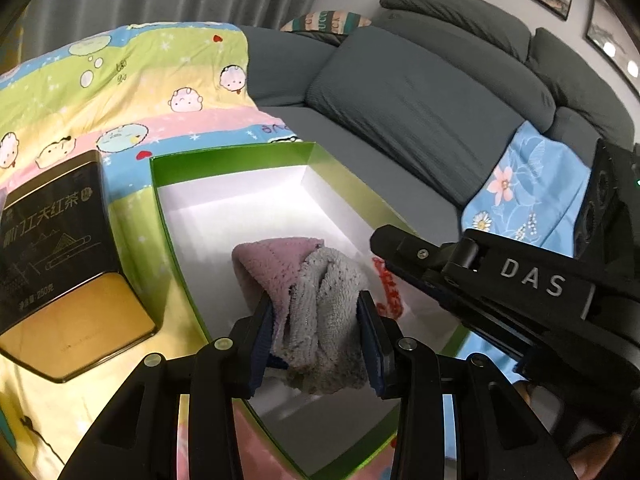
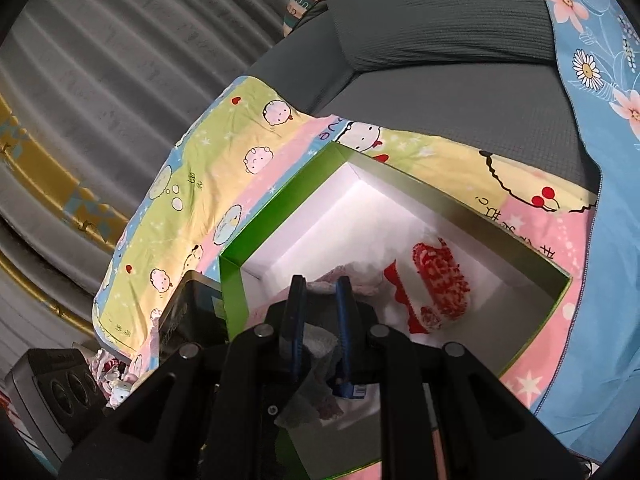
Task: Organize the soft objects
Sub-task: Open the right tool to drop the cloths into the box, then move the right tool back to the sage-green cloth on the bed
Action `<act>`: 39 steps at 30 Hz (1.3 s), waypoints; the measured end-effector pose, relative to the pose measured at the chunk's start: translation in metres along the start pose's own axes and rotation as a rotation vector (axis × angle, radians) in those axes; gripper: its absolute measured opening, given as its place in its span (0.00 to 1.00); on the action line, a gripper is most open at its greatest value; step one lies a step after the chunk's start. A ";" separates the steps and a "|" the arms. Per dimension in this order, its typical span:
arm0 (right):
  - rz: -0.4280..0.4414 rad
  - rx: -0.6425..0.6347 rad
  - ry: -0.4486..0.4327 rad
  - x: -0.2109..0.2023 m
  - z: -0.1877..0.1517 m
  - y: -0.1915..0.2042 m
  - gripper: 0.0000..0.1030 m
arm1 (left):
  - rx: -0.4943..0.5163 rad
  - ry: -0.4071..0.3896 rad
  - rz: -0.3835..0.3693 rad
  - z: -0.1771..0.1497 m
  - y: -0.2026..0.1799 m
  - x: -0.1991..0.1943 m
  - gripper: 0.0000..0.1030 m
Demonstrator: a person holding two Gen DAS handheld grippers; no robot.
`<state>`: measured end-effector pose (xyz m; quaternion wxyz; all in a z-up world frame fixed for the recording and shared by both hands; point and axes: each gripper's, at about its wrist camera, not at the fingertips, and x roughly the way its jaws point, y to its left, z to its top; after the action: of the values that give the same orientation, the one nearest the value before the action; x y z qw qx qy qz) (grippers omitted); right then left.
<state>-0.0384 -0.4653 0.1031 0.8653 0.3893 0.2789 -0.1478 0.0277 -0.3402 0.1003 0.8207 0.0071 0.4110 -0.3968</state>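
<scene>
A fluffy cloth [image 1: 280,264], pink on one side and grey on the other, hangs bunched between the blue pads of my left gripper [image 1: 316,300], which is shut on it. It hangs over the open green box [image 1: 232,152], which is white inside. A red and white knitted piece [image 1: 390,292] lies in the box. My right gripper [image 1: 378,240] reaches in from the right, jaws shut, its tip just beside the cloth's top. In the right wrist view the right gripper [image 2: 319,284] shows a narrow gap, and through it the cloth [image 2: 320,342] appears below, with the knitted piece [image 2: 440,280] beyond.
The box [image 2: 280,208] rests on a cartoon-print sheet [image 1: 140,92] spread over a grey sofa [image 1: 400,112]. A black and gold tea tin [image 1: 52,248] stands left of the box. A blue floral cloth [image 1: 520,192] lies to the right. Grey curtains hang behind.
</scene>
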 end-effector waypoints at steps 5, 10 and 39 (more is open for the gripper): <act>-0.017 -0.005 -0.013 -0.008 -0.001 0.004 0.44 | -0.028 0.010 -0.026 0.003 0.002 -0.011 0.38; -0.045 -0.020 -0.026 -0.014 -0.001 0.011 0.73 | -0.038 0.000 -0.041 0.003 0.004 -0.029 0.61; 0.111 -0.410 -0.035 -0.042 -0.064 0.140 0.99 | -0.348 -0.259 0.374 -0.106 0.168 -0.239 0.81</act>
<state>-0.0295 -0.3234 0.1766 0.9379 0.2171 0.2665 -0.0469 -0.0155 -0.0346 0.1400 0.9141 -0.1092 0.3563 -0.1597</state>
